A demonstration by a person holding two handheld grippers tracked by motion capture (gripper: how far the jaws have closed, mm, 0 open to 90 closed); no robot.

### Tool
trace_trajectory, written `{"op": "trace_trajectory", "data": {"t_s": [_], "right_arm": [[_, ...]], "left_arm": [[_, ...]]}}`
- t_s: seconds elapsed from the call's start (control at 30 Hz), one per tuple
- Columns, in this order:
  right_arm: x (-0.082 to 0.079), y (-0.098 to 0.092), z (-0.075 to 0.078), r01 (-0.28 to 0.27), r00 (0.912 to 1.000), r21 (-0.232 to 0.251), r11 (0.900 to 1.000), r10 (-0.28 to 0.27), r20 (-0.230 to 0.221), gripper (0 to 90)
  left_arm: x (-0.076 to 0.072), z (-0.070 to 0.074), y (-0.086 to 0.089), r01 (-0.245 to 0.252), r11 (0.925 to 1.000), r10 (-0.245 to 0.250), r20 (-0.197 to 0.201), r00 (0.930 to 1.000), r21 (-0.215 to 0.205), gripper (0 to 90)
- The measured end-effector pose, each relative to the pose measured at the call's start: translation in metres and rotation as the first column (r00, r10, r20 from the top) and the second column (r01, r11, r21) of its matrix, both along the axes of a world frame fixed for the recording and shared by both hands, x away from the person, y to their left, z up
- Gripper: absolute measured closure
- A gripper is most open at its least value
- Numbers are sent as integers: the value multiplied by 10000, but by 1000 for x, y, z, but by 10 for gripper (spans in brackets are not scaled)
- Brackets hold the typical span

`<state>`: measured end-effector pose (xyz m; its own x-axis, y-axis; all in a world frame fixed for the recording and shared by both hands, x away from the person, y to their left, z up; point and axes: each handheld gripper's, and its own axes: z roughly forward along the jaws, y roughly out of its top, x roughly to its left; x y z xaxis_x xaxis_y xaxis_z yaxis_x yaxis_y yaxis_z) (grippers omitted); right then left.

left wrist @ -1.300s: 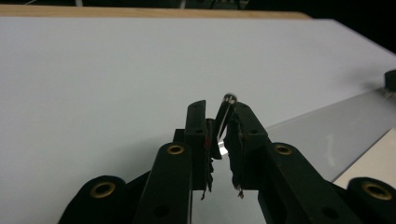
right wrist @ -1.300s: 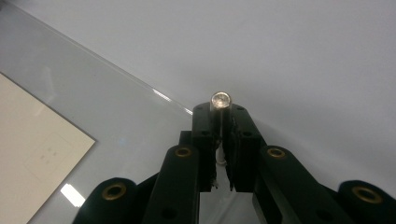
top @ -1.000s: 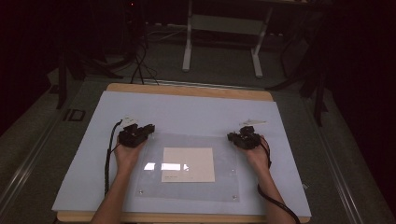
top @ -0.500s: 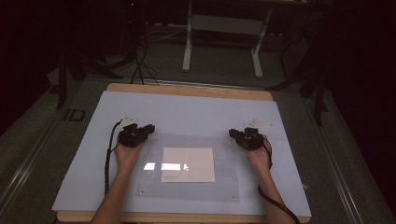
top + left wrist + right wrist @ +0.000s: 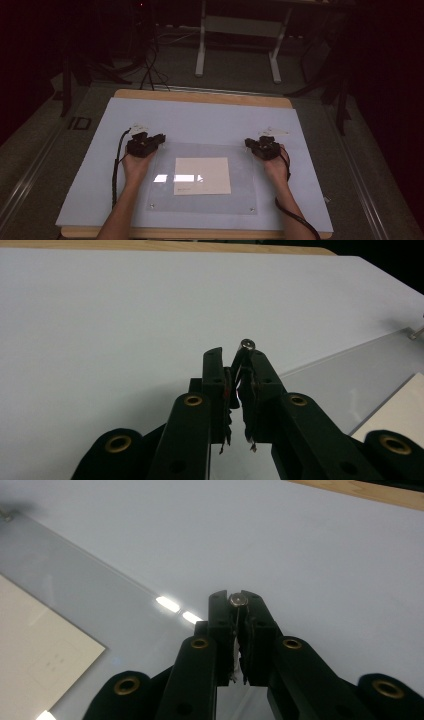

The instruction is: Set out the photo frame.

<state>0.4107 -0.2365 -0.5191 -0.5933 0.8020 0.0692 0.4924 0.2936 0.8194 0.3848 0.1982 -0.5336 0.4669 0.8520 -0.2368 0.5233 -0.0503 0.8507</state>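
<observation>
A clear acrylic sheet [image 5: 200, 152] lies on a pale blue mat [image 5: 200, 120], with a cream paper [image 5: 202, 175] at its middle. My left gripper [image 5: 159, 137] sits at the sheet's far left corner. In the left gripper view its jaws [image 5: 235, 354] are shut, with a small silver screw [image 5: 247, 344] at their tips. My right gripper [image 5: 248, 144] sits at the far right corner. In the right gripper view it [image 5: 234, 598] is shut on another screw [image 5: 238, 599], whose head shows between the tips.
Small screws mark the sheet's near corners [image 5: 153, 205] [image 5: 251, 209]. The mat covers a wooden table [image 5: 200, 96]. Cables trail from both grippers along the forearms. Behind the table stand a white frame [image 5: 202, 45] and dark floor cables.
</observation>
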Motion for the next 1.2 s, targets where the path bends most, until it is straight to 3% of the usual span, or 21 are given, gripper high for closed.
{"op": "trace_trajectory", "data": {"t_s": [0.13,0.27,0.47,0.57,0.7,0.83,0.97,1.1,1.2], "right_arm": [[2,-2,-2,5,9998,316,9995,2,-204,845],[7,-6,-1,38,9970,787,9969,23,-770,834],[13,-6,2,171,9913,849,9962,-58,-1319,833],[19,-5,4,376,9855,923,9950,-217,-1684,835],[27,-5,5,503,9769,1117,9925,-256,-2123,837],[34,-4,7,597,9711,1043,9928,-335,-2362,846],[41,-3,8,716,9648,1039,9920,-425,-2594,851],[45,-2,9,858,9590,976,9915,-557,-2780,842],[40,-1,13,920,9631,590,9940,-738,-2587,815]], "left_arm": [[1,0,1,57,10000,-57,-112,9999,-24,814],[5,-2,6,237,9982,-262,-444,9987,-543,802],[12,2,6,292,9986,-336,-1010,9943,-440,804],[18,3,7,246,9977,-327,-1328,9906,-624,808],[27,7,5,218,9987,-292,-1670,9855,-459,822],[34,9,3,67,9990,-153,-1961,9805,-442,834],[41,6,4,-260,9942,19,-2259,9742,-1040,836],[45,6,2,-662,9911,342,-2590,9653,-1157,837],[46,5,1,-879,9884,517,-2702,9614,-1235,837]]}}
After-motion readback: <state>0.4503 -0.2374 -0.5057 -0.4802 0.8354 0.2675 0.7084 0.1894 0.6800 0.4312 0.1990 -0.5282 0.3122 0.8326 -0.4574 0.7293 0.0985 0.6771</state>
